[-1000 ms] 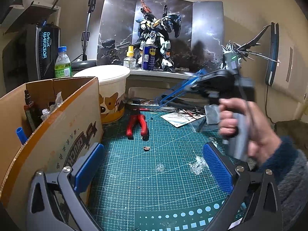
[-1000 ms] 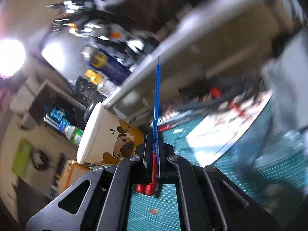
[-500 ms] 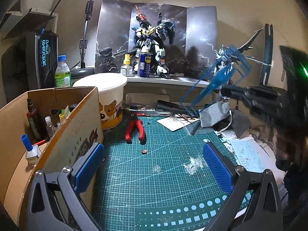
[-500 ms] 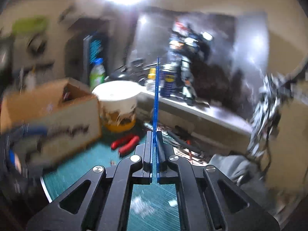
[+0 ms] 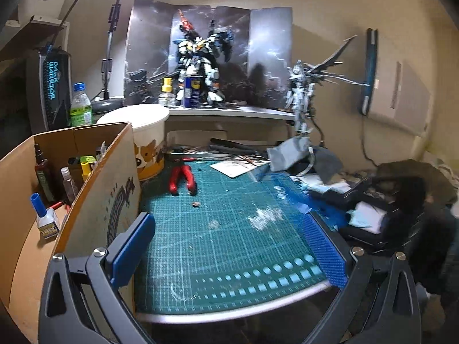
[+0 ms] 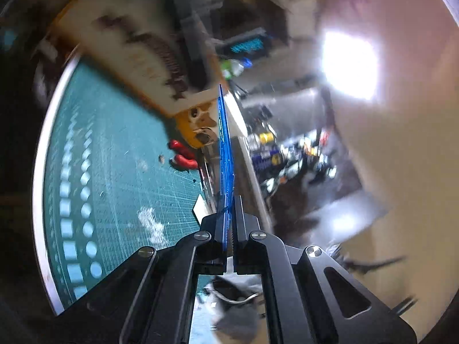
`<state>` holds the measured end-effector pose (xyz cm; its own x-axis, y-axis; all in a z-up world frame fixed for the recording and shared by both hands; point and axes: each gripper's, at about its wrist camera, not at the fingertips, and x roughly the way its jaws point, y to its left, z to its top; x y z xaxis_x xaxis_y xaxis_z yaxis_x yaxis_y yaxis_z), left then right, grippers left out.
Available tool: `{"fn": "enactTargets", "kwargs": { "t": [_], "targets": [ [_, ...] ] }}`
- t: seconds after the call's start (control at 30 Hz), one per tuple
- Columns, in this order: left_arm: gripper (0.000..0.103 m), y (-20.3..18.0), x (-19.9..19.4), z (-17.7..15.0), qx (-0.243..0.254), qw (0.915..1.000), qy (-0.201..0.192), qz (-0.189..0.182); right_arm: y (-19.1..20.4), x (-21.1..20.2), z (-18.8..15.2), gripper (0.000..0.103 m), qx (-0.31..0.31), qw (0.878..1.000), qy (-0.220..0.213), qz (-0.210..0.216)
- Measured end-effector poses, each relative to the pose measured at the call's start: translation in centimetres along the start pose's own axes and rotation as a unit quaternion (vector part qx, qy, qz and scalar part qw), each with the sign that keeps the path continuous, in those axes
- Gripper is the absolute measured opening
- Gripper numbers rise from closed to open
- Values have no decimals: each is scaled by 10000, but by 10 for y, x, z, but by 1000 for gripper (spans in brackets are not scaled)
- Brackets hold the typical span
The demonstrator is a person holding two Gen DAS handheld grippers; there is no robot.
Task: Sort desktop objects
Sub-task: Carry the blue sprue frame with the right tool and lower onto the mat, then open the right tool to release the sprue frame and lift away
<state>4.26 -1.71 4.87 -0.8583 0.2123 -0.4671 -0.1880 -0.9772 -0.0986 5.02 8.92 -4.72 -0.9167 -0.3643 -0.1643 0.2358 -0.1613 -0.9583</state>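
Note:
My right gripper [image 6: 228,205] is shut on a thin blue plastic parts frame [image 6: 224,149], seen edge-on and sticking forward from the jaws. In the left wrist view that blue frame [image 5: 289,196] is a blur low over the right side of the green cutting mat [image 5: 218,229], with the right gripper [image 5: 370,197] a dark smear behind it. My left gripper [image 5: 229,246] hangs open over the mat's near edge, nothing between its blue pads [image 5: 133,246]. Red-handled pliers [image 5: 183,177] lie at the back of the mat.
An open cardboard box [image 5: 94,189] with bottles and a glue bottle [image 5: 46,218] stands at the left. A white corgi bucket [image 5: 146,140] is behind it. Paper, grey cloth and dark clutter [image 5: 315,157] crowd the right. A shelf [image 5: 229,111] with model robots runs along the back.
The right gripper has rolled over and swept to the right and down, taking the blue frame from upright in the air to low over the mat. The left gripper has shifted slightly.

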Motion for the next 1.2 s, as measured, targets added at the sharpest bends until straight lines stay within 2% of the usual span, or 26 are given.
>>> {"fn": "enactTargets", "kwargs": {
  "t": [0.17, 0.33, 0.5, 0.6, 0.67, 0.8, 0.9, 1.0, 1.07, 1.13, 1.2],
  "targets": [
    [103, -1, -7, 0, -64, 9999, 56, -149, 22, -10, 3, 3, -197, 9985, -363, 355],
    [103, -1, -6, 4, -130, 9999, 60, -71, 49, -15, 5, 7, -626, 9927, -767, 693],
    [103, -1, -3, 4, -136, 9999, 100, 7, 68, -11, 3, 7, -717, 9898, -739, 985],
    [103, 0, -2, 4, -143, 9998, 121, 38, 62, -16, 6, 10, -502, 9889, -831, 1127],
    [103, 1, -1, 5, -176, 9998, 122, 30, 53, -22, 7, 24, -239, 9876, -877, 1279],
    [103, 2, 0, 6, -214, 9997, 120, 17, 29, -23, 4, 29, 445, 9812, -778, 1710],
    [103, 2, 0, 6, -232, 9997, 122, 16, 10, -17, -2, 29, 1173, 9675, -528, 2176],
    [103, 1, 1, 5, -236, 9996, 142, 47, -8, -12, -15, 29, 1910, 9483, -337, 2512],
    [103, 0, 4, 4, -248, 9995, 181, 74, -23, -7, -25, 29, 2517, 9295, -216, 2686],
    [103, -2, 6, 3, -242, 9995, 201, 101, -45, 2, -38, 30, 3372, 8985, -20, 2810],
    [103, -5, 6, 2, -209, 9996, 181, 114, -69, 12, -54, 30, 4342, 8564, 375, 2768]
  ]
}}
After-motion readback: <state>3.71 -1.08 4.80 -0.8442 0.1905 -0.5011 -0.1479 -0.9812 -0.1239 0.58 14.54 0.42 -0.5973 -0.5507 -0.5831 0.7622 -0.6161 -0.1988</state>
